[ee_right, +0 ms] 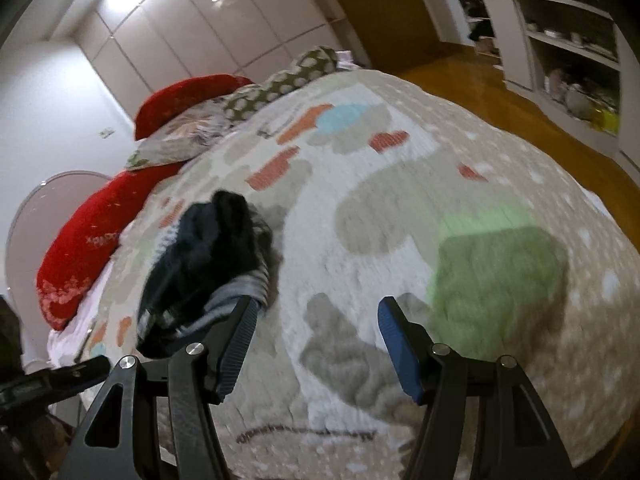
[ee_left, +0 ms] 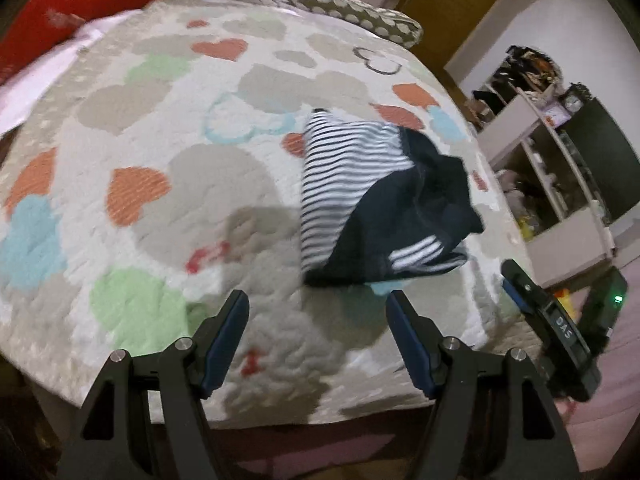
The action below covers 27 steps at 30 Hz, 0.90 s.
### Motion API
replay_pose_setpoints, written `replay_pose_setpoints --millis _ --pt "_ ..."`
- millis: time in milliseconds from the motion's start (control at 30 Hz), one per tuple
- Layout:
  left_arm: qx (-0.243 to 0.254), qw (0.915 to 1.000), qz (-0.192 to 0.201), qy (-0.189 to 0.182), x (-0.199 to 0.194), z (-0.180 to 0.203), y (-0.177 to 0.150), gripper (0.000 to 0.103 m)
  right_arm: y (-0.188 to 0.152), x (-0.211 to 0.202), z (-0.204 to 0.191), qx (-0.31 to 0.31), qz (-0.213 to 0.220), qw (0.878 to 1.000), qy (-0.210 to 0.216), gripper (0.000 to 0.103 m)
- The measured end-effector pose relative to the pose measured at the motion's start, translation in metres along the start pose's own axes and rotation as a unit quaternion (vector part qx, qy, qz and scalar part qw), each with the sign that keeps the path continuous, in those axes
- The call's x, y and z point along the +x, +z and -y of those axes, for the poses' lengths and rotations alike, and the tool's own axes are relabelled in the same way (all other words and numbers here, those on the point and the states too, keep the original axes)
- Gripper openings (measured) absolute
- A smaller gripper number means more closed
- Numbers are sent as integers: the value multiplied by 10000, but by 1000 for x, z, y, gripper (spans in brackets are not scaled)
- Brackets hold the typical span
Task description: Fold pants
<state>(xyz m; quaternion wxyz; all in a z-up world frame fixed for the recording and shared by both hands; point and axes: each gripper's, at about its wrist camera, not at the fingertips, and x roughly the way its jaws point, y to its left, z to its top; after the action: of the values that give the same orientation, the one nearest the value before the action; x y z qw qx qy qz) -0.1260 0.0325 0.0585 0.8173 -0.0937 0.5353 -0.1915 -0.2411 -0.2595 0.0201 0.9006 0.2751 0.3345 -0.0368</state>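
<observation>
Left wrist view first: we hold the left gripper [ee_left: 318, 304] with its jaws spread wide and nothing between them, hovering above the bed [ee_left: 168, 200] near its foot edge. Just beyond the fingertips lie the pants [ee_left: 376, 204], a dark navy and striped bundle resting on the heart-patterned quilt toward the right side of the bed. From this angle they look partly folded, roughly a compact block, though the navy top layer is bunched and its upper right corner sticks out untidily. At the far right of the same view we see the right gripper [ee_left: 548, 320], off the bed's right edge. Seen from the right wrist, the right gripper [ee_right: 316, 308] is also wide open and empty, and the pants [ee_right: 208, 268] sit just past its left finger, rumpled; blur hides whether the finger touches the cloth. We judge the folding mostly done but not neat: the top layer likely needs smoothing or one more fold. Pillows [ee_left: 352, 8] lie at the head of the bed, well apart from the pants.
</observation>
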Motion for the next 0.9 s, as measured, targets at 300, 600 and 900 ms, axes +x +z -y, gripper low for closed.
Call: replay_pose_setpoints --millis 300,600,900 --pt "-205 9980 -104 -583 43 -5 60 71 53 61 2 689 -845 9861 1254 76" --pt "-316 9890 -722 -1253 93 -10 77 84 65 131 -23 814 -1431 9727 1637 76" --pt "-104 9880 -522 -1452 84 12 97 45 79 131 -62 307 -1487 9707 1862 40"
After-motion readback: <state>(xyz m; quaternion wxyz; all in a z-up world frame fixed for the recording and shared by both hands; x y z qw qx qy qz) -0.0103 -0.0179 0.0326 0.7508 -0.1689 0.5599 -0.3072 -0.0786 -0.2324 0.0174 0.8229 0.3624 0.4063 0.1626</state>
